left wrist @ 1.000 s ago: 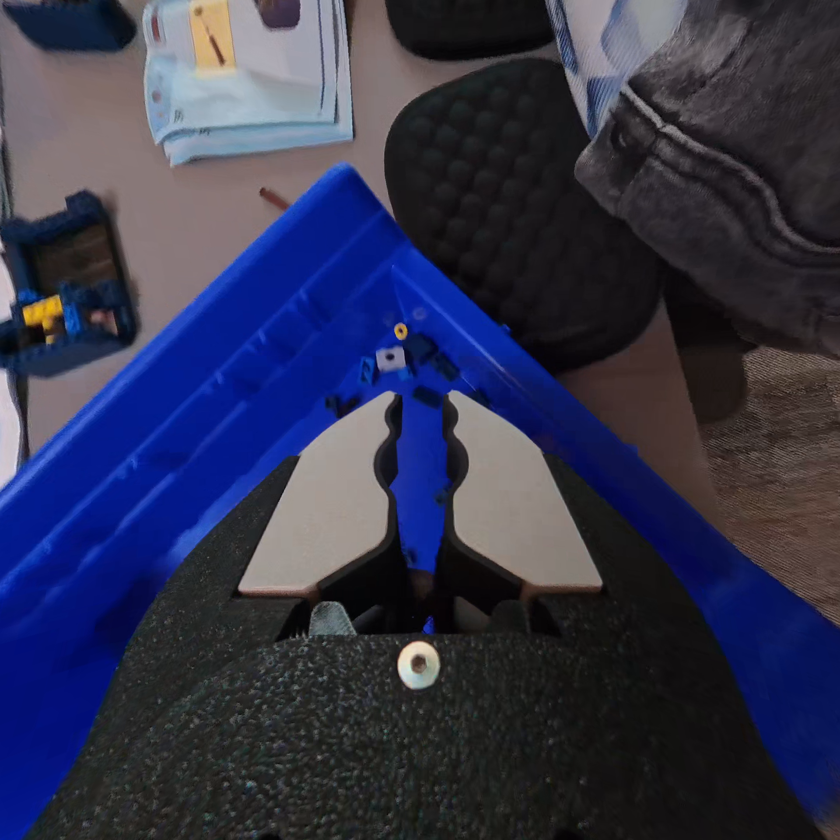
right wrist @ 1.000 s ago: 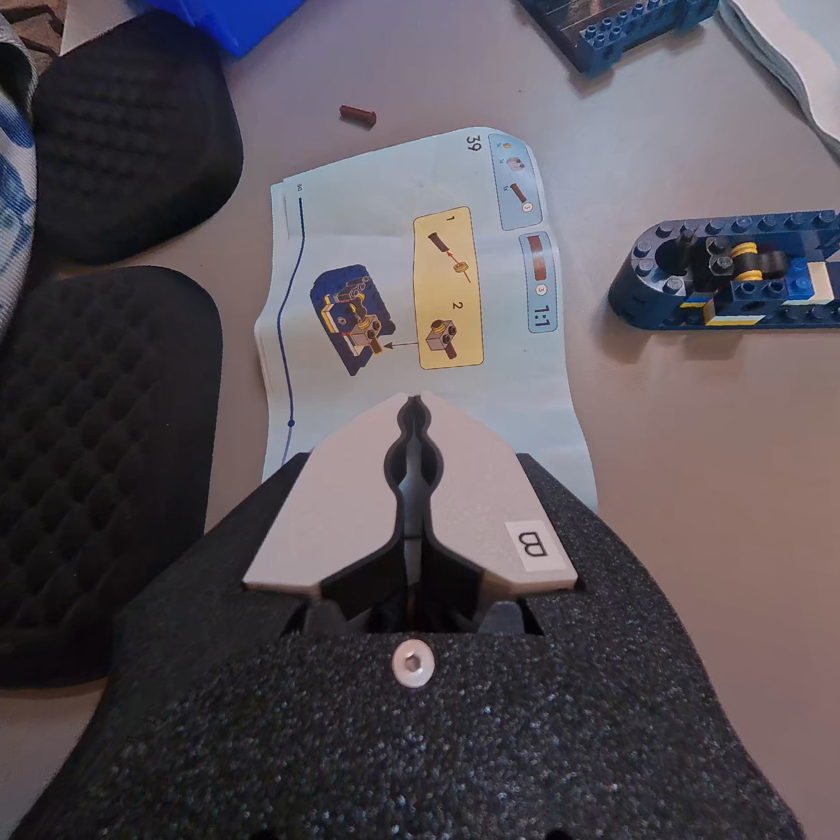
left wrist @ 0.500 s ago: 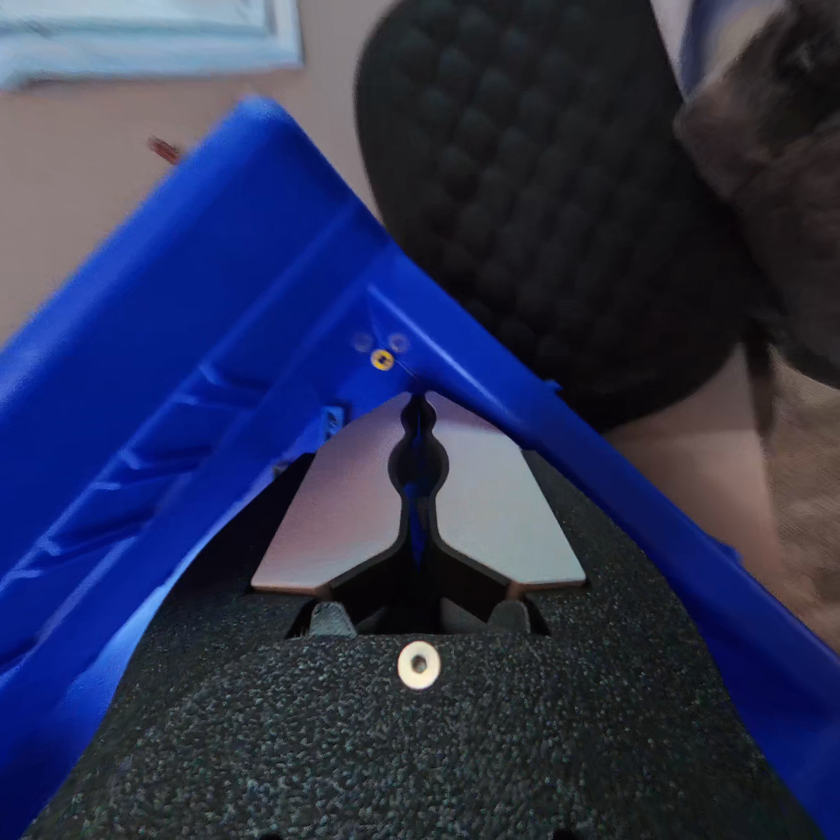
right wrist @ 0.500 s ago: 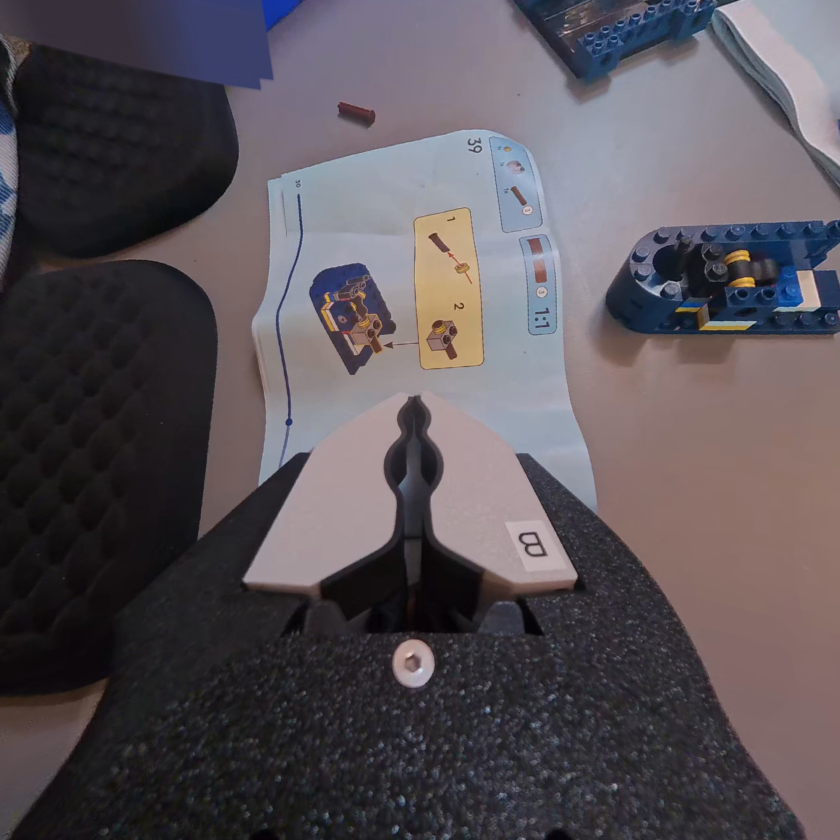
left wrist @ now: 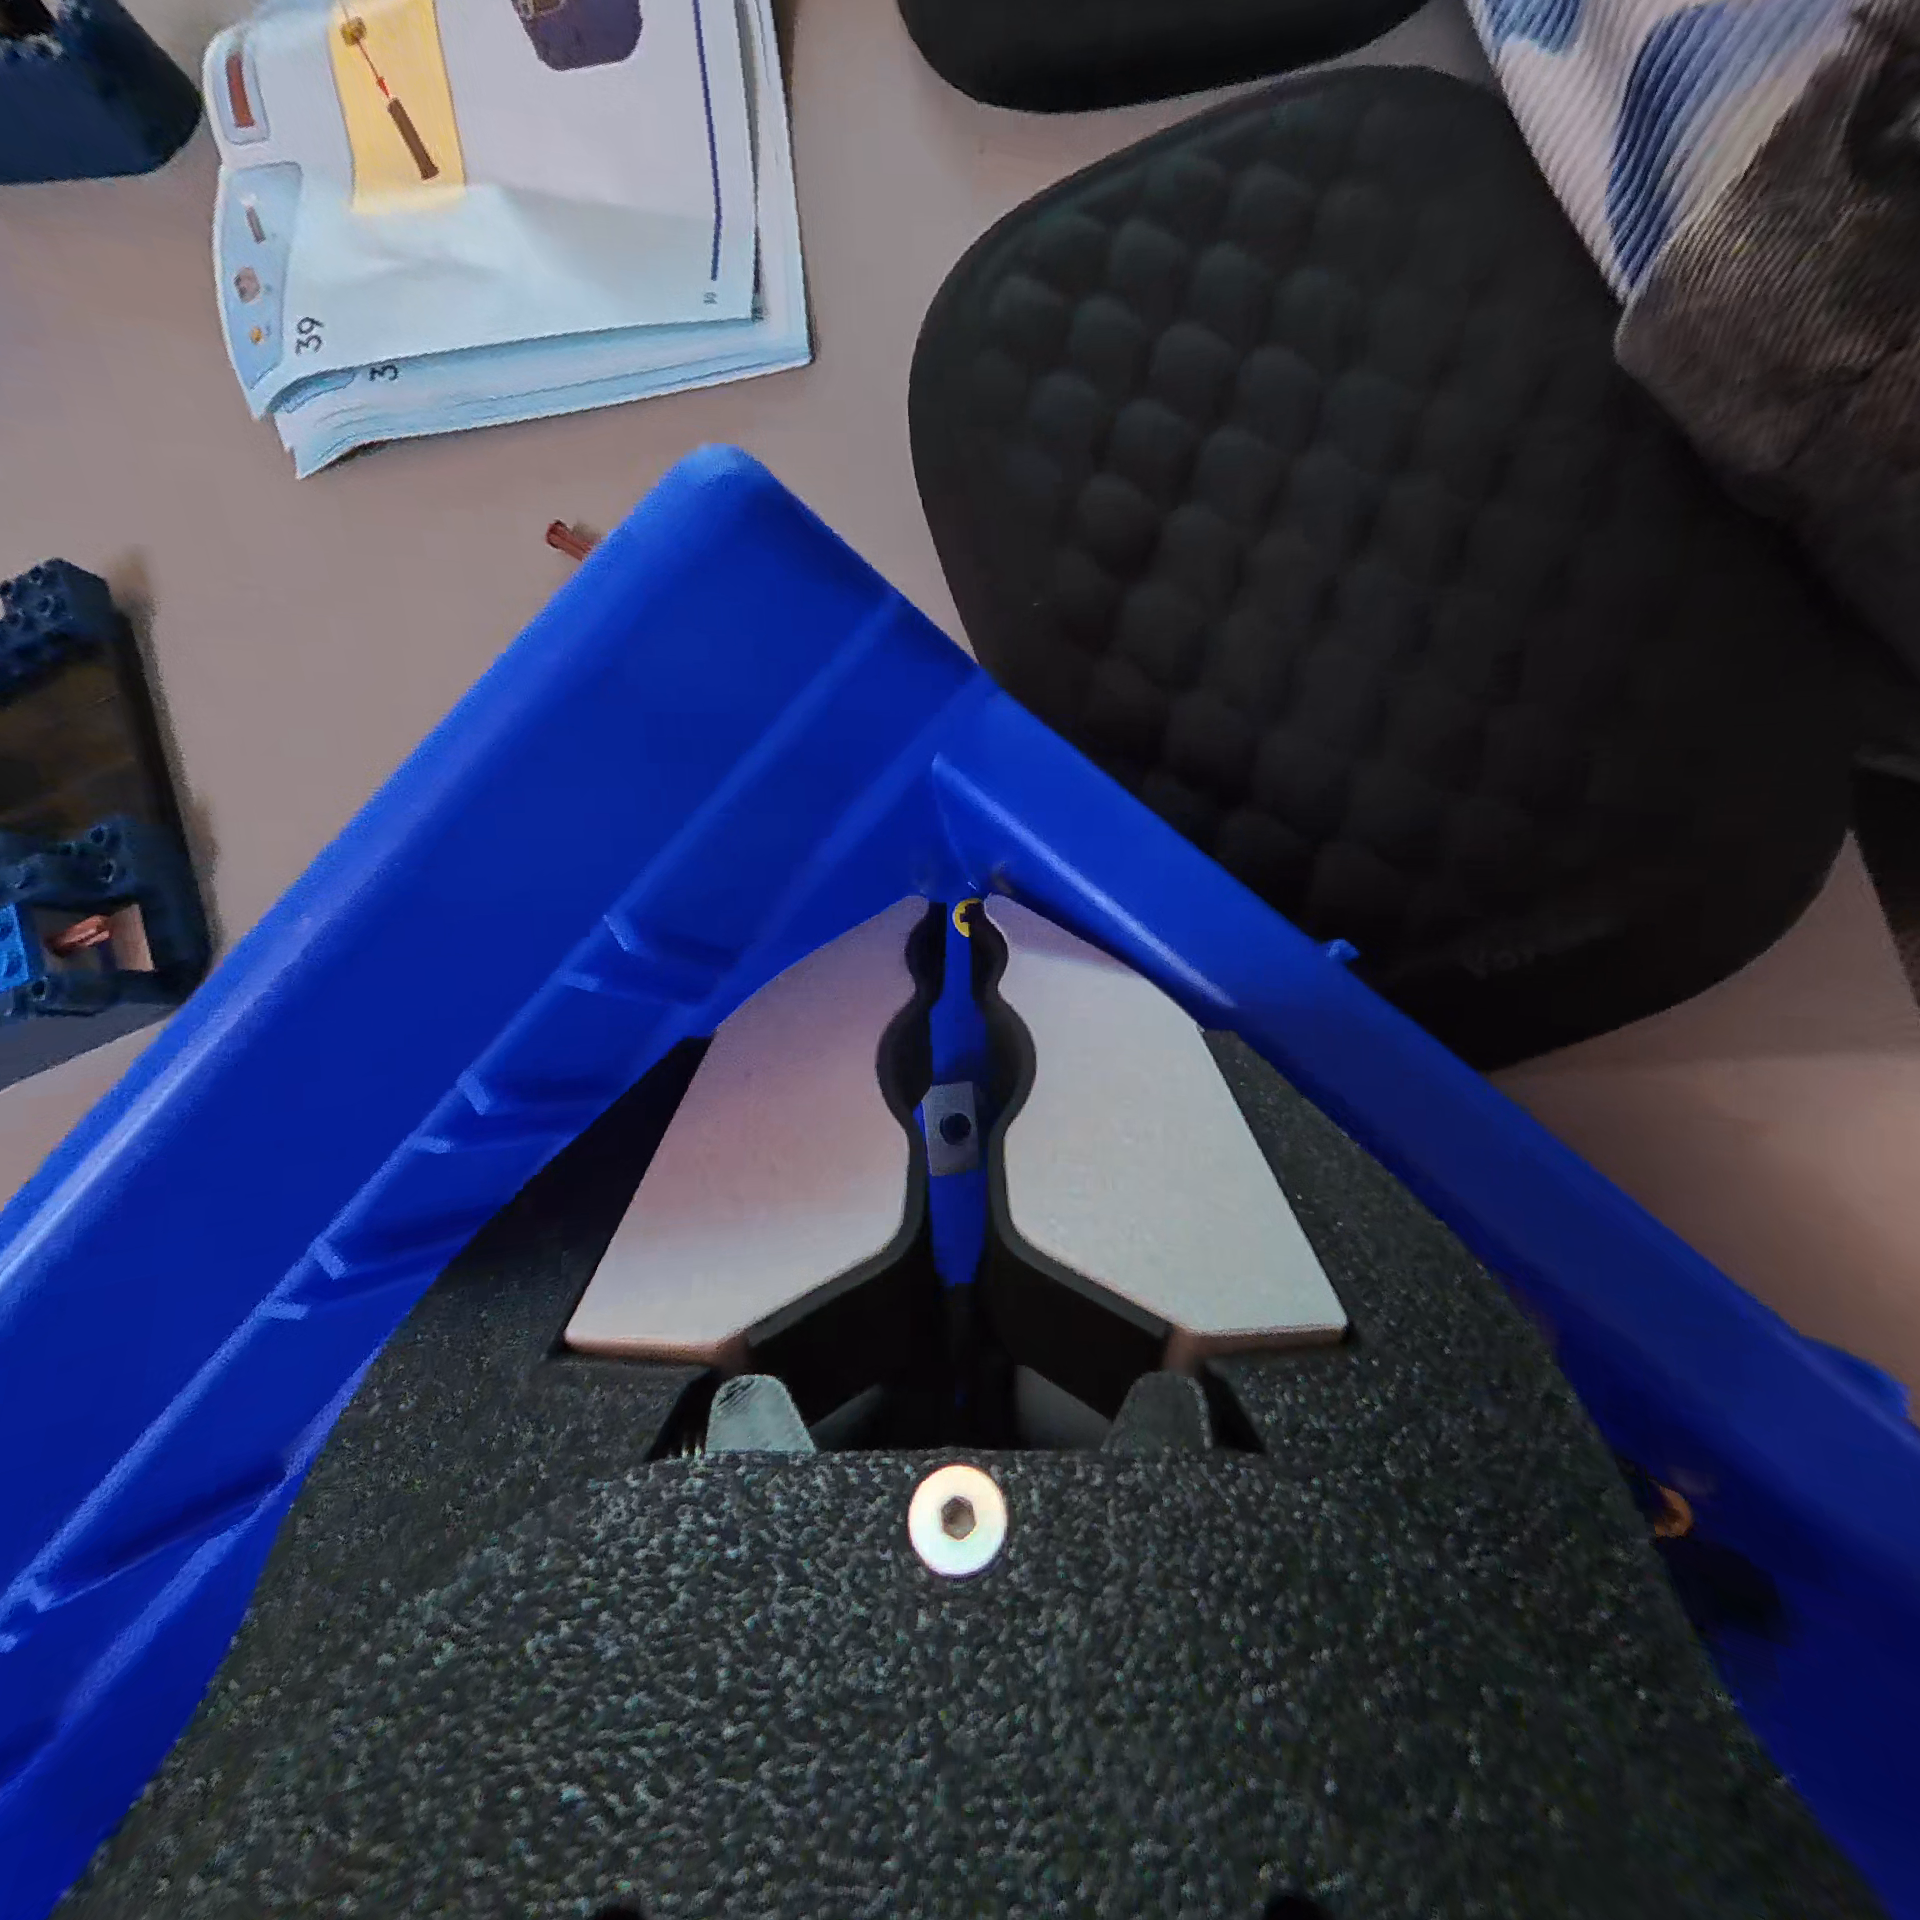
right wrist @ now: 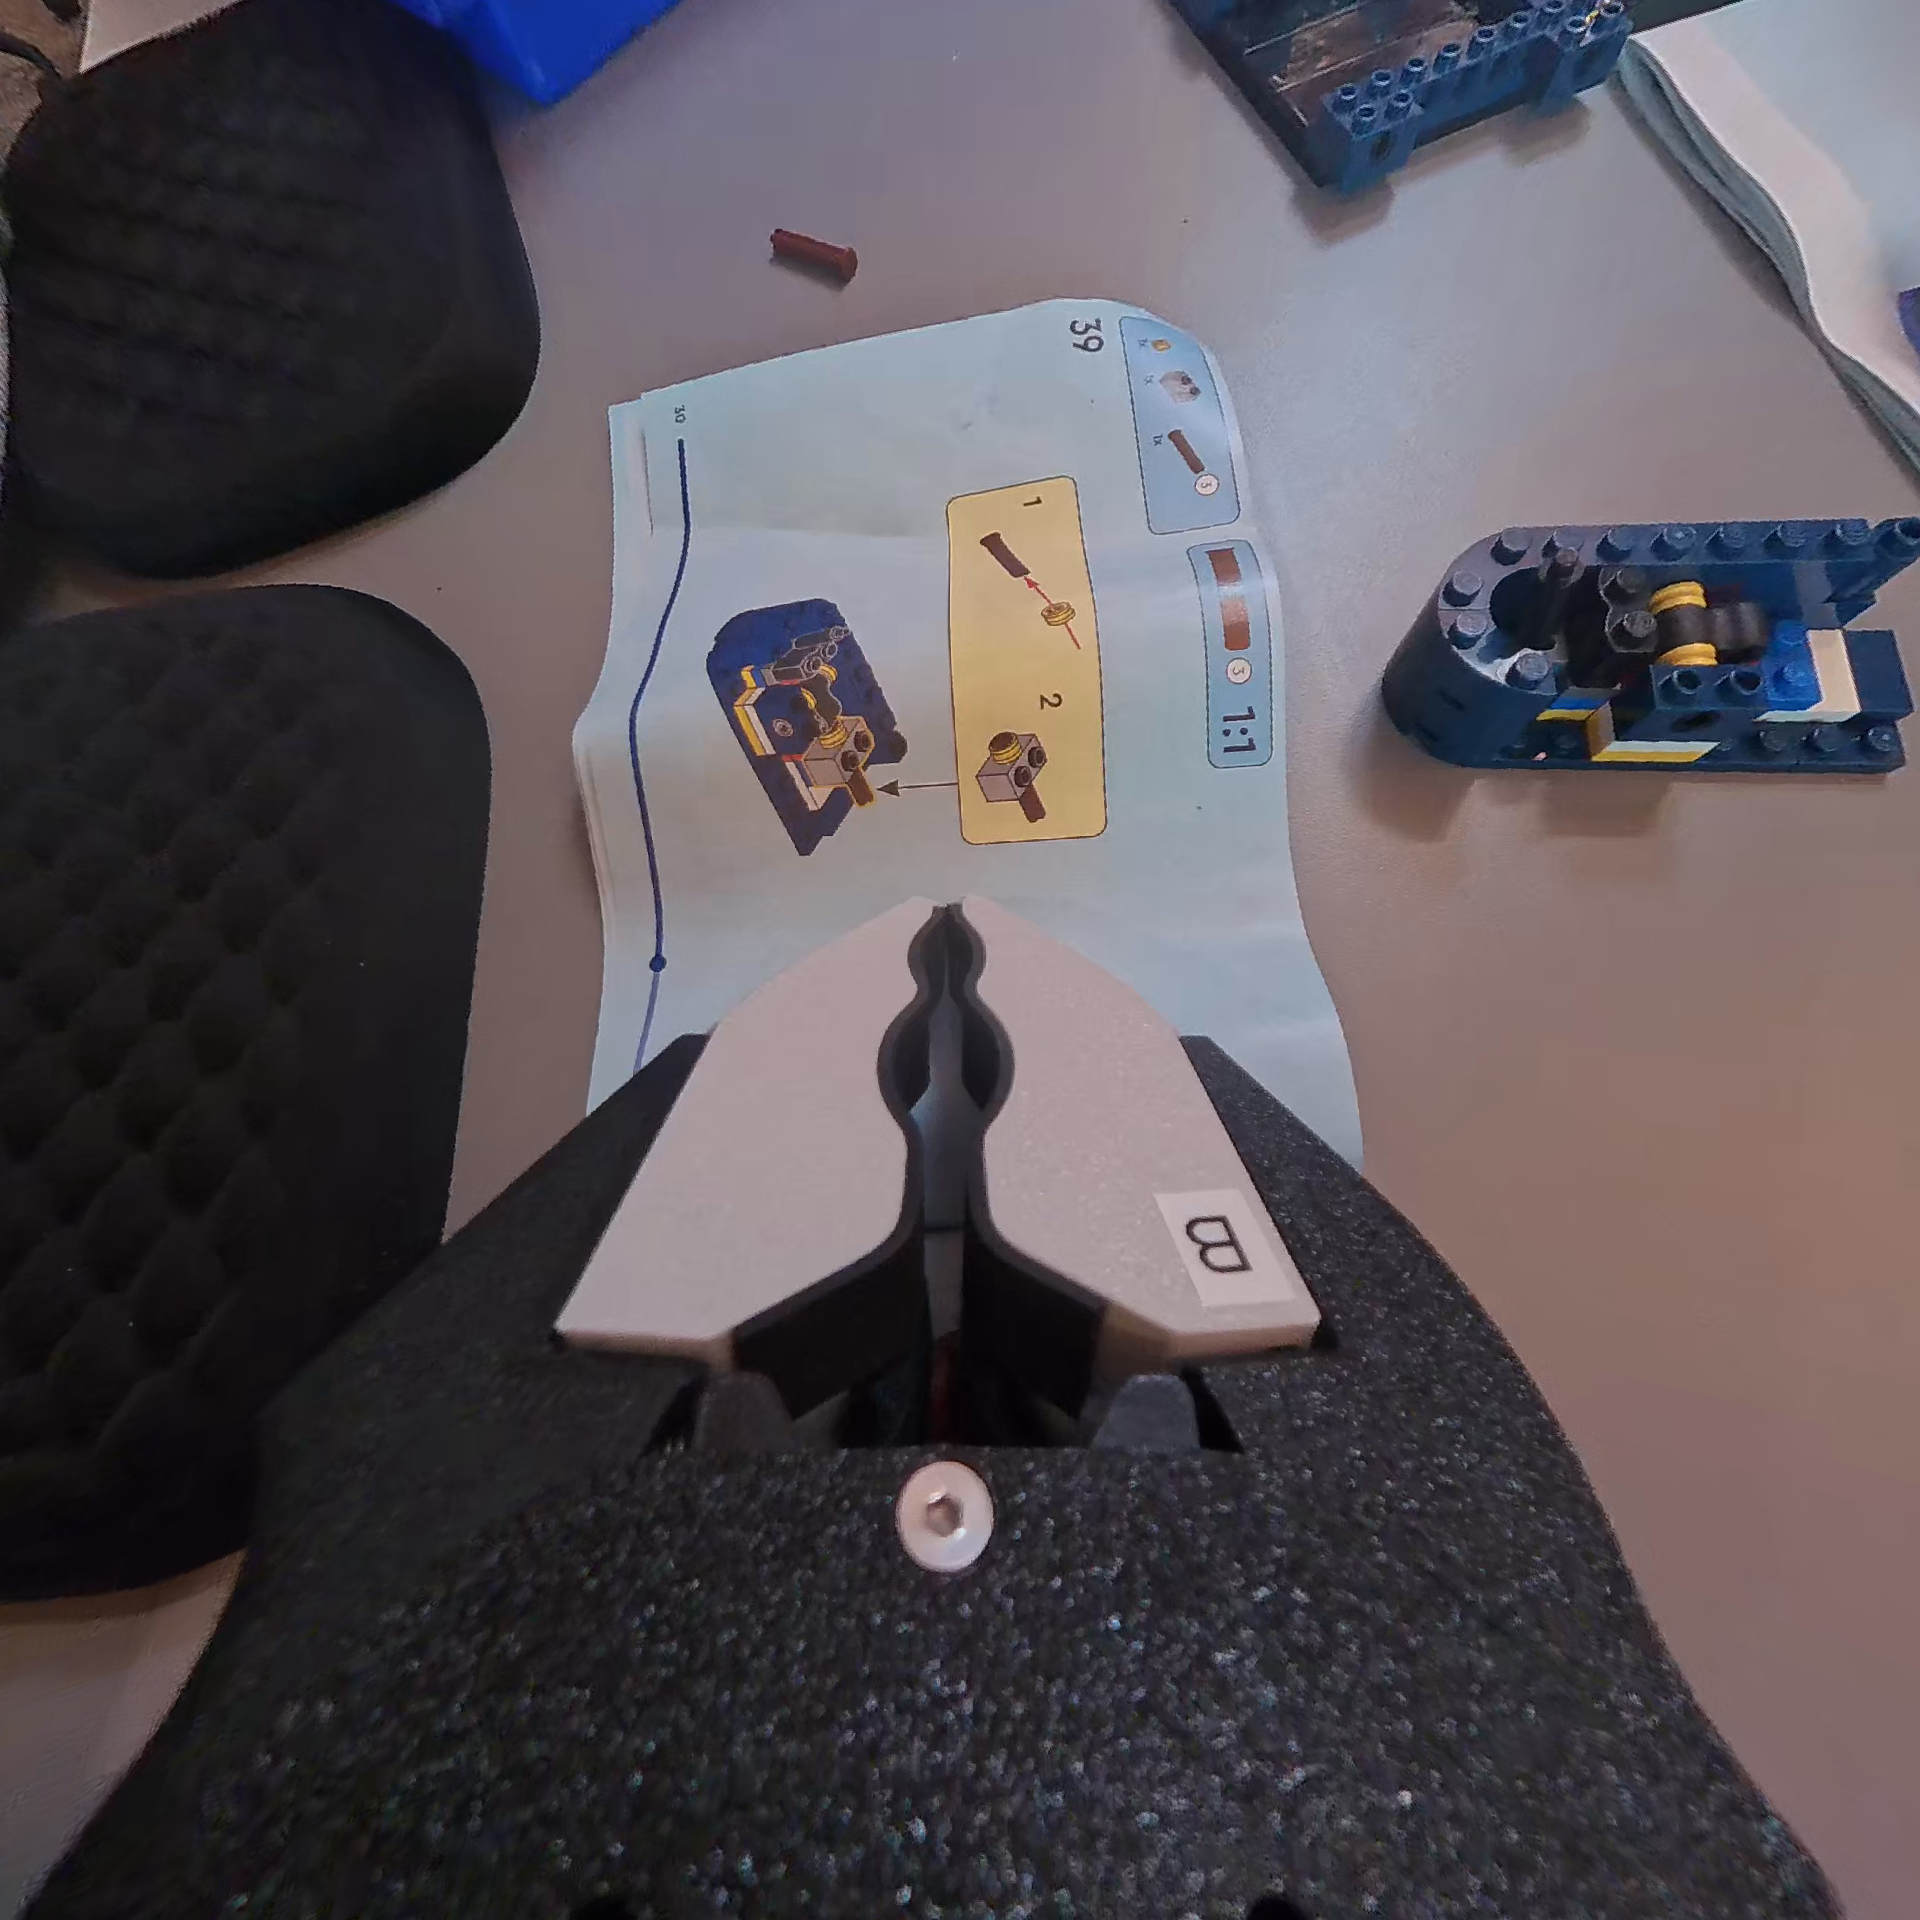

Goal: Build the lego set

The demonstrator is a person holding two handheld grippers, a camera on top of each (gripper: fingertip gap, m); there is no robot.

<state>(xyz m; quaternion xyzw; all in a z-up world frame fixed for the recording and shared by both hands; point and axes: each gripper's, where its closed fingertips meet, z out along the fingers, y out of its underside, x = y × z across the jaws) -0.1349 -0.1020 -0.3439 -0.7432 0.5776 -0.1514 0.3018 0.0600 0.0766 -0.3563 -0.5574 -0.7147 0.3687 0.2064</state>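
Observation:
My left gripper (left wrist: pixel 964 920) is inside the corner of a blue plastic bin (left wrist: pixel 520 883). Its fingertips are pinched on a small yellow ring piece (left wrist: pixel 966 916). A small grey brick (left wrist: pixel 951 1127) lies on the bin floor and shows through the slit between the fingers. My right gripper (right wrist: pixel 948 912) is shut with nothing between its pads. It hovers over the near part of an open light-blue instruction booklet (right wrist: pixel 883 644) on the table.
Two black quilted pads (right wrist: pixel 208 987) (right wrist: pixel 260 260) lie left of the booklet. A brown pin (right wrist: pixel 814 252) lies beyond it. Dark blue brick builds sit at the right (right wrist: pixel 1662 655) and far back (right wrist: pixel 1403 73). A person's clothing (left wrist: pixel 1766 260) shows at the upper right. Spacing between my two grippers at the tips: around 25 cm.
The left jaws stood apart over loose bricks, pushed into the bin corner and shut short of the yellow ring. Now the ring sits between the tips and the view has drawn back. The right gripper barely moved.

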